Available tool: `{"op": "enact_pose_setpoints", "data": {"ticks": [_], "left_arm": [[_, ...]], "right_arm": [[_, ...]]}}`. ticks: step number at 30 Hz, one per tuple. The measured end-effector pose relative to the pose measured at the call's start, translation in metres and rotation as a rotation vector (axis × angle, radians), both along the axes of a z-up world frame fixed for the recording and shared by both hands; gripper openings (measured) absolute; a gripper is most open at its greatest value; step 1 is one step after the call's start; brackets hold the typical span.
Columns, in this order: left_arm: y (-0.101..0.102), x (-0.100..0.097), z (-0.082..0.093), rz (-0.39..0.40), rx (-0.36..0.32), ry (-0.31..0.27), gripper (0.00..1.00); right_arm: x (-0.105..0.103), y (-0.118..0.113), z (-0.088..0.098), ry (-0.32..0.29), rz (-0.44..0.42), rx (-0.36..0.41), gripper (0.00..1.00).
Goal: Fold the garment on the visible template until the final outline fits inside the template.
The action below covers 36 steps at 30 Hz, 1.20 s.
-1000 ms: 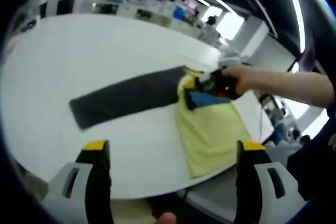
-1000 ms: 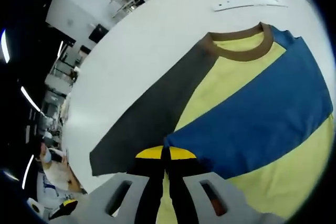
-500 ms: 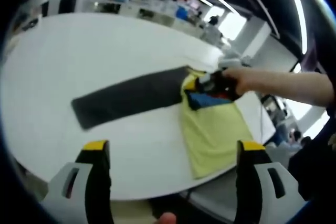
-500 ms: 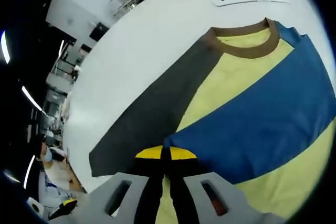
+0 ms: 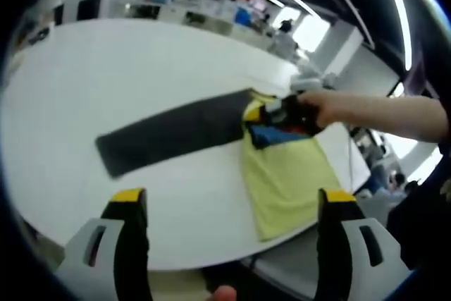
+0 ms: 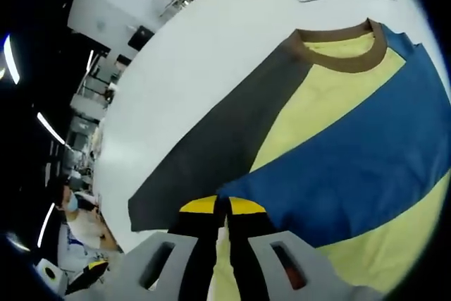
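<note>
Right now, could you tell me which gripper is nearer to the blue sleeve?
Right. The right gripper is shut on the blue sleeve at its end, over the shirt; the left gripper hangs open, well back from the table's near edge.

garment | yellow, brown collar | blue sleeve folded across | grey sleeve outstretched

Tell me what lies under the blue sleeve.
The blue sleeve lies folded across the shirt's yellow body, which shows on both sides. The right gripper pinches its cuff. Whatever is directly beneath is covered.
</note>
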<state>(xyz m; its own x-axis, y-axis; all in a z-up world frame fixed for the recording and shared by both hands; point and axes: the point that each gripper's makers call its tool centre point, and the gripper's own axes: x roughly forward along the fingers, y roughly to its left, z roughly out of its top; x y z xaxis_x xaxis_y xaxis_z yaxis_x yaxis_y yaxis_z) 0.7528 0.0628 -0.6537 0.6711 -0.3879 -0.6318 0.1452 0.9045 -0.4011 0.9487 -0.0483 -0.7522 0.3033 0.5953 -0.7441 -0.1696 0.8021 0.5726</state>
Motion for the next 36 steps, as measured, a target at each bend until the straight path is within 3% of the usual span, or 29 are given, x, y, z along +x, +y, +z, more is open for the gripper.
{"op": "enact_pose_setpoints", "data": {"ticks": [4, 8, 17, 26, 36], "left_arm": [[-0.006, 0.004, 0.007, -0.015, 0.002, -0.015, 0.97], [-0.014, 0.008, 0.014, -0.033, 0.005, -0.030, 0.97], [-0.032, 0.007, 0.030, -0.079, 0.018, -0.055, 0.98], [-0.055, -0.003, 0.049, -0.141, 0.050, -0.087, 0.98], [-0.077, -0.011, 0.061, -0.190, 0.077, -0.100, 0.98]], "right_arm": [[-0.001, -0.003, 0.010, -0.014, 0.022, 0.029, 0.05], [-0.005, -0.002, 0.027, -0.063, 0.118, 0.080, 0.06], [-0.012, -0.026, 0.049, -0.158, 0.208, 0.066, 0.13], [-0.031, -0.075, 0.068, -0.269, 0.300, -0.025, 0.23], [-0.054, -0.122, 0.094, -0.397, 0.359, -0.015, 0.32]]}}
